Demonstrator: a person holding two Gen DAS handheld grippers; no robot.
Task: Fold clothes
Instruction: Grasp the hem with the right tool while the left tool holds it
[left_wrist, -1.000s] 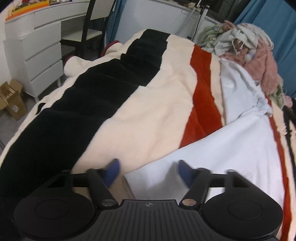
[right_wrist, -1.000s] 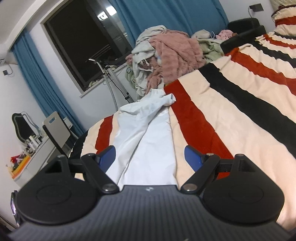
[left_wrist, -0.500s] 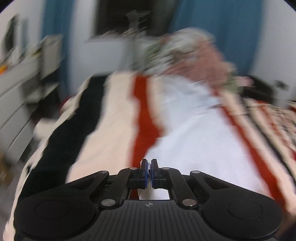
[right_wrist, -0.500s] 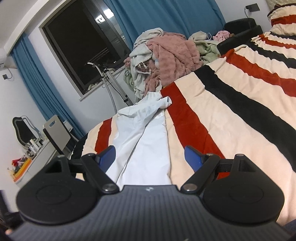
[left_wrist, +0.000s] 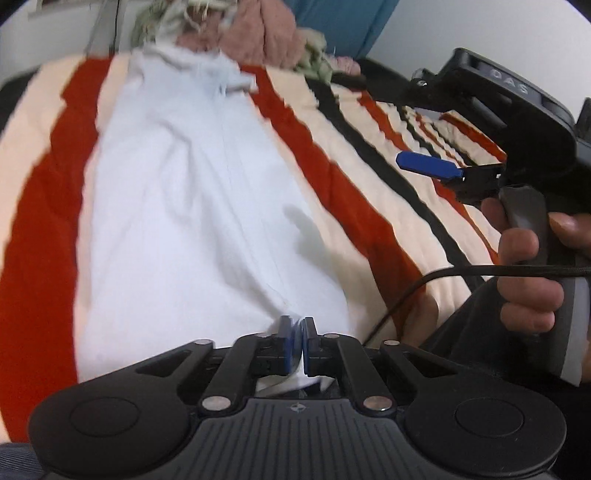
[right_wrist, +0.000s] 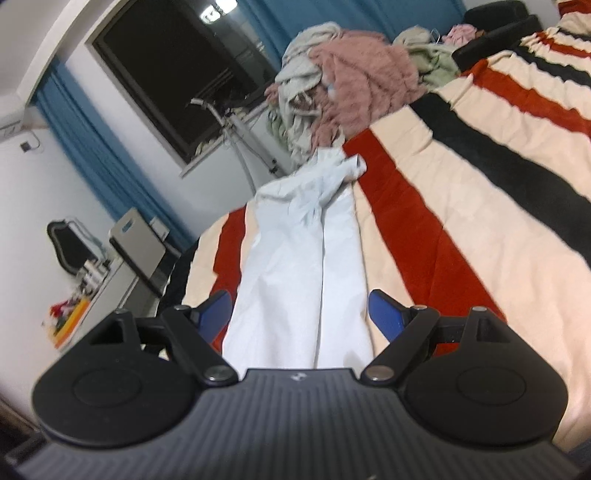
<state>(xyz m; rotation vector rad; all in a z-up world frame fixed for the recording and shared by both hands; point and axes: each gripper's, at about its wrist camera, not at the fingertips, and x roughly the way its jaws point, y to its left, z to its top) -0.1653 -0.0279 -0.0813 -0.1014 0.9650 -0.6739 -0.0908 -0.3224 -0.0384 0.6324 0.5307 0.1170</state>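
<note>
Left claw (left_wrist: 296, 332) easing apart, pinching one white garment (left_wrist: 192, 206), right claw (right_wrist: 299, 314) wide, empty

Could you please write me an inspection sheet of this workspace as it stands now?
Surface: bed under a striped blanket in cream, red and black.
Job's things: white garment lying lengthwise, far end crumpled.
Clutter: clothes pile at the far end.
Grippers: left gripper nearly shut, jaws opening slightly, white cloth between its pads; right gripper open, empty, held by a hand.
Cables: black cable running to the right gripper's handle.
Surroundings: dark window, blue curtains, chair.
</note>
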